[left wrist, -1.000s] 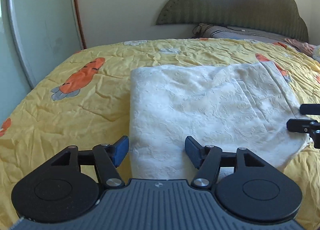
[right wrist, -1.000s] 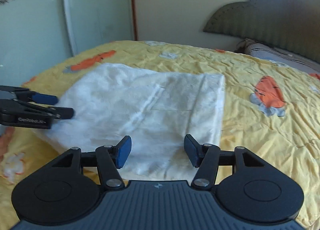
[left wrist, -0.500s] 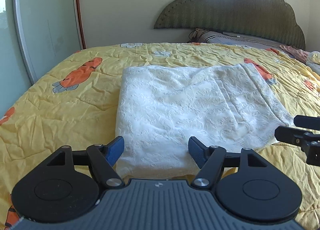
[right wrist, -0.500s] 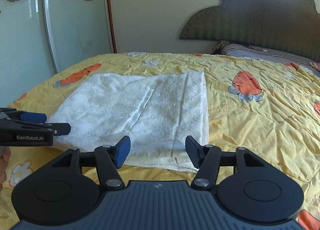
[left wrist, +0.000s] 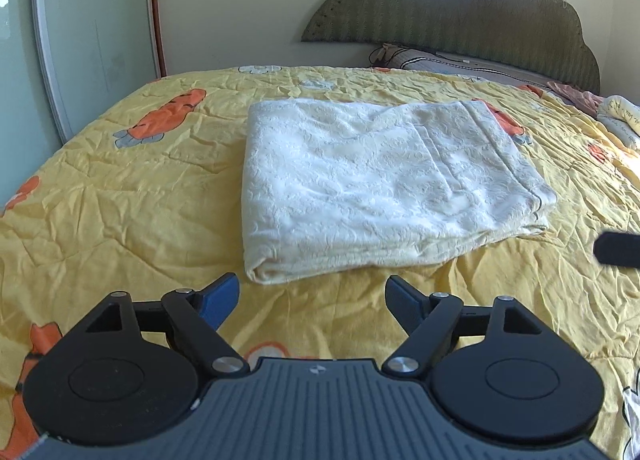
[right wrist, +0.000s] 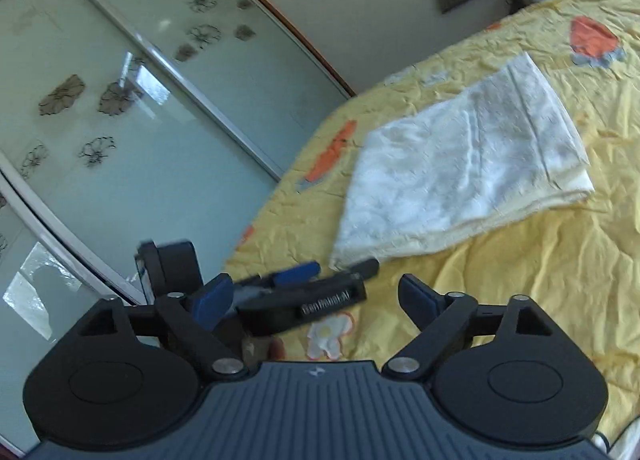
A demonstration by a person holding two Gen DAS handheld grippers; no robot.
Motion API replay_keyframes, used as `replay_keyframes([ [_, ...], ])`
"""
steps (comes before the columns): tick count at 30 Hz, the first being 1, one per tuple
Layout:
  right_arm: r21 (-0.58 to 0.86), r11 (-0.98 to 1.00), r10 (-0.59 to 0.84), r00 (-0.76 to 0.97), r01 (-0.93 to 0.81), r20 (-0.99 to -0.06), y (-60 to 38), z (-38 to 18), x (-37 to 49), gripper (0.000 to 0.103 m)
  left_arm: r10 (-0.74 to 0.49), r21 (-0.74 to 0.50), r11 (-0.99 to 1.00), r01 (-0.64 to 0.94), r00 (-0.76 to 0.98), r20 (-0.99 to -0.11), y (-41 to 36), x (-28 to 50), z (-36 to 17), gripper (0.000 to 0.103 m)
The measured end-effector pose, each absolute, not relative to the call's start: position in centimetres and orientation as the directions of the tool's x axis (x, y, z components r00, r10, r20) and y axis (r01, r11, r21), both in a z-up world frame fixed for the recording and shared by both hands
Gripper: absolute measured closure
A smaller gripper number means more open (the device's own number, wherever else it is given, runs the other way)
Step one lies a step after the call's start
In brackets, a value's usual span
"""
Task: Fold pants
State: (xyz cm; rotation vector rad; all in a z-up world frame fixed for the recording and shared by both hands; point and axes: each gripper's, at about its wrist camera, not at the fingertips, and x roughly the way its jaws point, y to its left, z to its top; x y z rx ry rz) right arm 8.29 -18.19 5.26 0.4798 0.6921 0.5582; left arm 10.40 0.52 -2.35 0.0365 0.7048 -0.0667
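Observation:
The white textured pants (left wrist: 380,184) lie folded into a flat rectangle on the yellow bedspread (left wrist: 120,200). They also show in the right wrist view (right wrist: 460,176), blurred. My left gripper (left wrist: 312,300) is open and empty, just short of the fold's near edge. My right gripper (right wrist: 316,298) is open and empty, tilted and turned left, back from the pants. The left gripper's fingers (right wrist: 312,284) cross in front of it. A tip of the right gripper (left wrist: 618,249) shows at the left view's right edge.
A padded headboard (left wrist: 460,16) and pillows (left wrist: 460,60) stand at the bed's far end. Glass sliding wardrobe doors (right wrist: 120,140) with flower prints run along the left side. Other bedding (left wrist: 620,116) lies at the far right.
Both grippers have pulled back from the folded pants. The right gripper has tilted and swung left toward the wardrobe doors. The pants have not moved.

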Motion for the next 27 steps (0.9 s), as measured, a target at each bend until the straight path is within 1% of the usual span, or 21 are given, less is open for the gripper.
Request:
replay_keyframes([
  [2, 0.297, 0.93, 0.356, 0.725, -0.216, -0.589, -16.6, 3.9, 9.4, 0.0, -0.044, -0.004, 0.998, 0.056, 0.75, -0.66, 0.7, 10.1, -3.4, 0.018],
  [3, 0.173, 0.971, 0.236, 0.739, -0.162, -0.631, -16.0, 2.7, 10.0, 0.0, -0.042, -0.01, 0.999, 0.047, 0.745, -0.666, 0.7, 10.0, -3.9, 0.018],
  [4, 0.086, 0.987, 0.157, 0.744, -0.133, -0.649, -15.6, 1.5, 10.4, 0.0, -0.04, -0.012, 0.999, 0.043, 0.742, -0.669, 0.8, 9.9, -4.3, 0.017],
  [5, 0.044, 0.992, 0.119, 0.742, -0.12, -0.66, -15.4, 0.3, 10.7, 0.0, -0.034, -0.008, 0.999, 0.038, 0.743, -0.669, 0.9, 9.9, -4.6, 0.017],
  [7, 0.067, 0.992, 0.127, 0.721, -0.111, -0.681, -15.7, -1.2, 10.9, 0.0, -0.02, 0.007, 0.999, 0.032, 0.759, -0.651, 0.9, 9.6, -5.0, 0.01],
  [9, 0.128, 0.987, 0.16, 0.701, -0.098, -0.695, -16.2, -2.3, 11.0, 0.0, -0.006, 0.027, 0.999, 0.031, 0.766, -0.643, 0.8, 9.6, -5.2, 0.006],
  [13, 0.073, 0.993, 0.116, 0.703, -0.091, -0.702, -16.4, -3.1, 11.1, 0.0, 0.003, 0.037, 0.999, 0.026, 0.773, -0.634, 0.8, 9.6, -5.6, 0.002],
  [17, 0.046, 0.994, 0.101, 0.723, -0.096, -0.684, -16.2, -3.7, 10.7, 0.0, 0.005, 0.03, 0.999, 0.018, 0.773, -0.635, 0.9, 9.7, -5.8, 0.0],
  [27, 0.024, 0.995, 0.084, 0.72, -0.093, -0.688, -15.9, -3.7, 10.7, 0.0, 0.001, 0.017, 1.0, 0.012, 0.772, -0.635, 1.1, 9.7, -5.8, 0.0],
])
